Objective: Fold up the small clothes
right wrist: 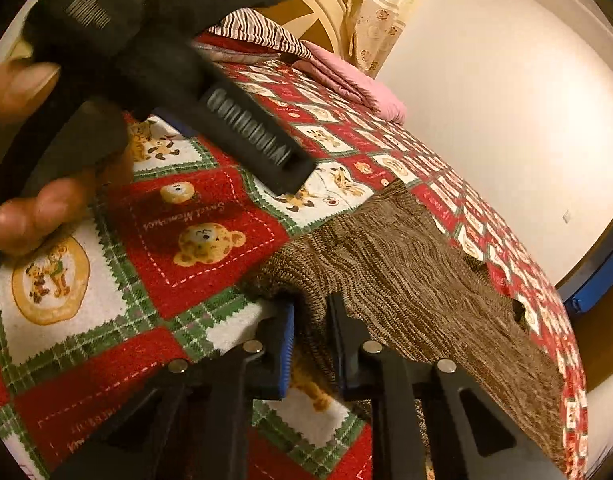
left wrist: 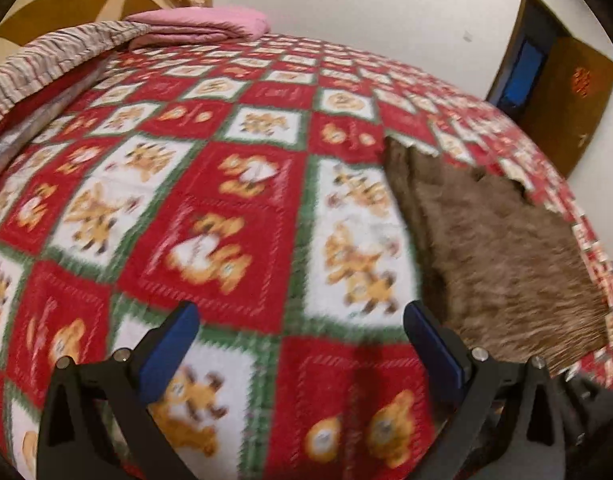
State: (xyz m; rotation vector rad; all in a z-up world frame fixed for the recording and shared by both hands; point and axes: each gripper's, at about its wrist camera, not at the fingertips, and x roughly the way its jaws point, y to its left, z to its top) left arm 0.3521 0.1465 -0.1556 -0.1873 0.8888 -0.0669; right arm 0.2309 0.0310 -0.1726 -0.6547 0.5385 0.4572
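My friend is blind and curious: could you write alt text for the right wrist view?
The right gripper pinches the near edge of a brown knit garment lying on a red, white and green teddy-bear blanket. Upper left, a hand holds the left gripper, seen blurred. A pink folded cloth lies at the far end.

Coarse brown ribbed knit garment [right wrist: 418, 280] on fuzzy printed fleece blanket [left wrist: 226, 208]; matt black plastic tongs [right wrist: 310, 340].
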